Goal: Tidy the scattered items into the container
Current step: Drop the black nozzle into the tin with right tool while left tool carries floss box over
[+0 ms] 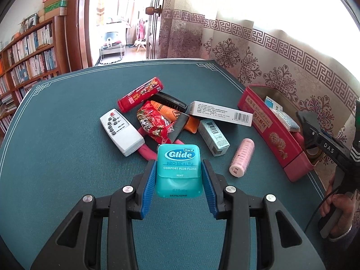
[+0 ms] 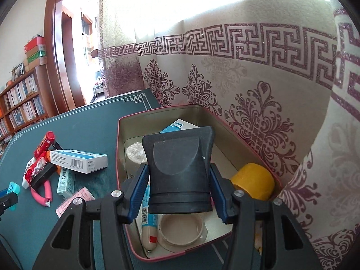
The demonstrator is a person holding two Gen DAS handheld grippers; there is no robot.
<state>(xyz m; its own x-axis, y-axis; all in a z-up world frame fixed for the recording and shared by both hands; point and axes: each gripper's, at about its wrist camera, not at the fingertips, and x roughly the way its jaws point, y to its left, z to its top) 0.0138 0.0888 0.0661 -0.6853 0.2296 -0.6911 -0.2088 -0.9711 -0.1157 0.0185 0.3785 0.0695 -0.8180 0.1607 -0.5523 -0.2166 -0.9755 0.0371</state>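
Pinching on both sides: blue ribbed pads [image 2: 138, 193] of the right gripper [image 2: 178, 193] pressed on the flanks of a black nozzle [image 2: 180, 171], matte and rubbery in look, flared at the top, round at the collar, held above the open red tin [image 2: 247, 142]. Best to lower first, then to release over the bare floor between the yellow tape roll [image 2: 254, 183] and the beige ring [image 2: 181, 228], because a round collar probably rolls when dropped from high. Inside also a white tube [image 2: 147, 227] and a small blue-white box [image 2: 177, 126]. On the other side, left gripper [image 1: 179, 184] closed on the teal floss case [image 1: 178, 171], smooth hard plastic with rounded corners, seemingly raised a little above the green mat [image 1: 56, 157]; possibly slippery, so firm squeeze and level carry toward the tin at the right. Further out on the mat, waiting: white remote [image 1: 121, 131], crinkly red wrapper [image 1: 155, 123], red tube [image 1: 140, 94], long white carton [image 1: 220, 112], small pale carton [image 1: 213, 137], pink bristly roller [image 1: 241, 157].
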